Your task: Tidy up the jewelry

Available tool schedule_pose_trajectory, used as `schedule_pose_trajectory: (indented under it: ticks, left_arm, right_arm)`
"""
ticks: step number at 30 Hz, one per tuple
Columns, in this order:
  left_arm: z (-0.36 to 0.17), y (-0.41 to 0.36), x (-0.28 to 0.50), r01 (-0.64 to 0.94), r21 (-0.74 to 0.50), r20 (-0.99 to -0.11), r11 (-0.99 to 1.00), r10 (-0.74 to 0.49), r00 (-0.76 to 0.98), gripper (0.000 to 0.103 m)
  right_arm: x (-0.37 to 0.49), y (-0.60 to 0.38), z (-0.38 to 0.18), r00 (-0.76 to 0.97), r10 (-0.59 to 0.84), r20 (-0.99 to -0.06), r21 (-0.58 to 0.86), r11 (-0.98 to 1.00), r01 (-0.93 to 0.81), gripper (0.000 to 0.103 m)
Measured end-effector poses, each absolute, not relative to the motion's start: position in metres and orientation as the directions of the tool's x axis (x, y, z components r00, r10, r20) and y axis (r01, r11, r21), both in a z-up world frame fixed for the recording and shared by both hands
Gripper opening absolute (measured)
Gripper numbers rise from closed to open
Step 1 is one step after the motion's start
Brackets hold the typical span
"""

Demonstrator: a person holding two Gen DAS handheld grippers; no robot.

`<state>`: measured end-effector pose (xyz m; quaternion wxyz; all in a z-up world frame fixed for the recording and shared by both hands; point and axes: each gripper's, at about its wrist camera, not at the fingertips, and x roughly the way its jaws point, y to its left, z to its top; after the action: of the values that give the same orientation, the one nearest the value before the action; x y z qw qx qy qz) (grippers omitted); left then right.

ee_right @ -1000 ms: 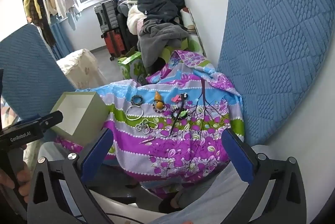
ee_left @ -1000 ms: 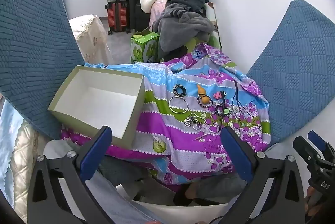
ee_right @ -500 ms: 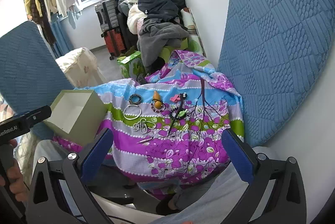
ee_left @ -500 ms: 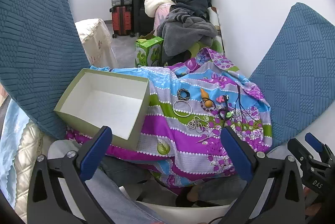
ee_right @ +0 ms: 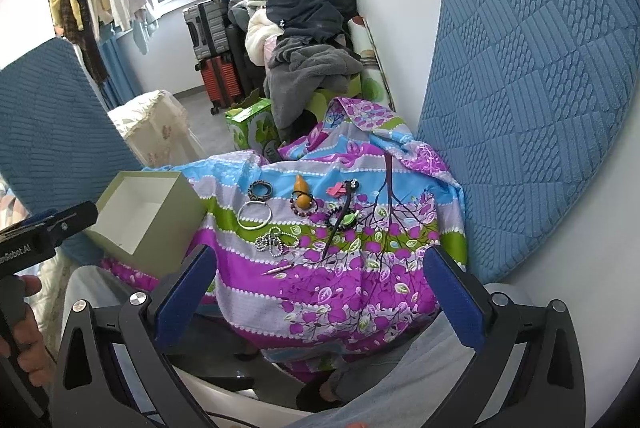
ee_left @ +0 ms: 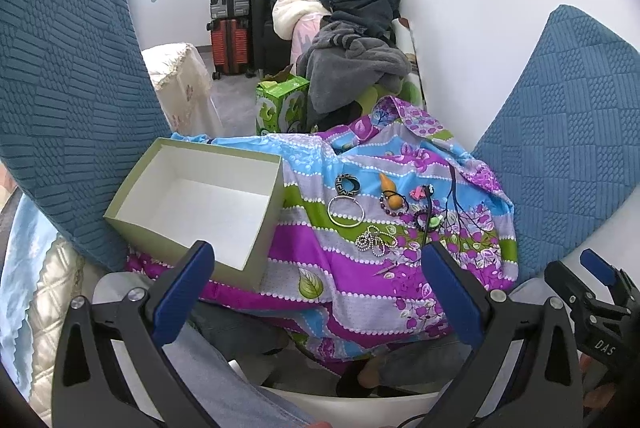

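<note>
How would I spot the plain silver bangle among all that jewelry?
Find the open green box on the flowered cloth. Just right of it lies the silver bangle, below a black patterned ring. It is the only large, bare metal hoop.

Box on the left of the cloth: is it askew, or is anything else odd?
The open box sits tilted at the cloth's left edge, its near corner past the edge. It holds nothing; all the jewelry, such as the silver bangle and bead chain, lies loose on the cloth. Nothing looks damaged.
</note>
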<state>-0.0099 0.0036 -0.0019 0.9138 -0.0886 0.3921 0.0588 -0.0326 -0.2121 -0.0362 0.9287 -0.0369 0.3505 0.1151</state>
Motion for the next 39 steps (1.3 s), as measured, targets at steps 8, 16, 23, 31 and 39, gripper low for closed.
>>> schedule_pose_trajectory:
  ticks: [8,16,23,31,39]
  left_arm:
    - [-0.0012,-0.002,-0.0056,-0.175,-0.111,-0.735,0.978,0.037,0.677,0.103]
    - [0.0006,-0.0026,-0.0076,-0.177,-0.107,-0.726,0.978,0.044,0.686,0.103]
    - [0.0016,-0.0038,-0.0074,-0.162,-0.128,-0.725,0.978,0.019,0.689,0.103]
    - [0.0026,-0.0036,-0.0085,-0.171,-0.139,-0.727,0.976,0.017,0.687,0.103]
    - [0.0001,-0.0006,-0.0092,-0.178,-0.133,-0.732,0.975,0.024,0.681,0.103]
  right_arm:
    - [-0.033,-0.2101,-0.0392,0.722,0.18,-0.668,-0.002,0.97,-0.244,0.103]
    - [-0.0298,-0.2158,-0.0395,0.723,0.177,-0.668,-0.004,0.97,-0.242,0.103]
    - [-0.0294,-0.2164,-0.0375,0.729,0.168,-0.663,-0.012,0.972,-0.235,0.103]
    - [-0.0321,-0.2134,-0.035,0.734,0.173,-0.657,-0.019,0.969,-0.245,0.103]
    - [-0.0336,-0.2117,-0.0371,0.731,0.173,-0.661,-0.006,0.972,-0.235,0.103]
